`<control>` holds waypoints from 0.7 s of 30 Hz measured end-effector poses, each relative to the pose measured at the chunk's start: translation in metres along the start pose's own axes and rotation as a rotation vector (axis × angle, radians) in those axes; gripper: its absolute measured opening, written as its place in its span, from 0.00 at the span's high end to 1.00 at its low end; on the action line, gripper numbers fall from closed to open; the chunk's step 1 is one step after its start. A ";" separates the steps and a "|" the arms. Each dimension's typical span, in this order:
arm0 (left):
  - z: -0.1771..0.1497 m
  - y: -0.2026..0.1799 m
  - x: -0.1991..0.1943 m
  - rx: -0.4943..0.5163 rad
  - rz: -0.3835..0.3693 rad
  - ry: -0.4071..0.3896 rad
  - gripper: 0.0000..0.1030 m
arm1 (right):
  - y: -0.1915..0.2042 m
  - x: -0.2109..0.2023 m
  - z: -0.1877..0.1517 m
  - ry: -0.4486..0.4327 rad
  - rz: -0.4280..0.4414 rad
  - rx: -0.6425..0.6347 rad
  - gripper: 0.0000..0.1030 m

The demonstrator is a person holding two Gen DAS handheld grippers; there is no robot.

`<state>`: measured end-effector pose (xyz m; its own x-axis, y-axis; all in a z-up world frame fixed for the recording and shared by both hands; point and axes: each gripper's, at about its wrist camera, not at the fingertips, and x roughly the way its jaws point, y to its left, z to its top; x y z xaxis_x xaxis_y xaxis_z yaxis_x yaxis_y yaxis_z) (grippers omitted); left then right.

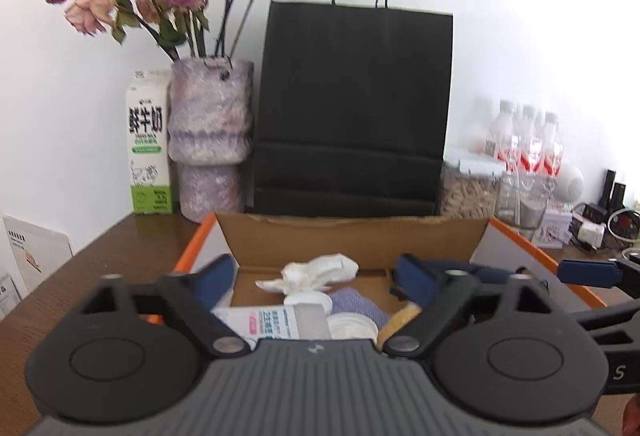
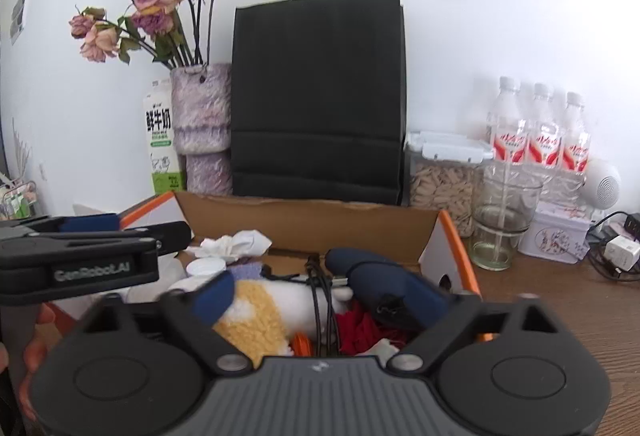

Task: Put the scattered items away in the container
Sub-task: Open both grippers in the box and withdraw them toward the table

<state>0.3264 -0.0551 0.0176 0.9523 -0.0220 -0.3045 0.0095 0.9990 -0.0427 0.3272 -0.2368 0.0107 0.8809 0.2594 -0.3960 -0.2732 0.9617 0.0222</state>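
An open cardboard box (image 1: 352, 234) with orange-edged flaps holds the tidied items: crumpled white tissue (image 1: 320, 270), a wet-wipe pack (image 1: 272, 322), a purple cloth (image 1: 354, 300) and white lids. My left gripper (image 1: 316, 276) is open and empty above the box. In the right wrist view the box (image 2: 312, 222) also holds a yellow and white plush toy (image 2: 260, 310), a black cable (image 2: 322, 296) and red cloth (image 2: 360, 330). My right gripper (image 2: 276, 276) is open and empty over the plush toy. The left gripper's body (image 2: 80, 256) shows at the left.
Behind the box stand a black paper bag (image 1: 352, 108), a purple vase of dried roses (image 1: 210, 132) and a milk carton (image 1: 148, 144). To the right are water bottles (image 2: 540, 132), a seed jar (image 2: 444, 180), a glass (image 2: 504, 224), a tin (image 2: 556, 236) and chargers (image 2: 620, 248).
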 end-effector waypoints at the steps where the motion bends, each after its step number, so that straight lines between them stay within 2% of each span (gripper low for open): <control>1: 0.000 -0.001 -0.002 0.004 0.016 -0.017 0.00 | 0.000 -0.001 0.001 -0.005 -0.002 -0.001 0.04; 3: 0.001 -0.001 -0.004 0.004 0.021 -0.029 0.00 | -0.001 -0.002 0.002 -0.007 0.005 0.010 0.00; 12: -0.003 0.004 -0.009 -0.045 0.008 -0.018 0.00 | 0.002 -0.006 -0.003 -0.002 -0.015 -0.005 0.00; 21: -0.017 0.005 -0.035 -0.022 -0.014 -0.032 0.00 | 0.001 -0.034 -0.018 -0.017 -0.028 -0.015 0.00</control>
<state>0.2882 -0.0496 0.0118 0.9612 -0.0348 -0.2736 0.0169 0.9976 -0.0675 0.2904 -0.2462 0.0074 0.8946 0.2342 -0.3806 -0.2543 0.9671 -0.0026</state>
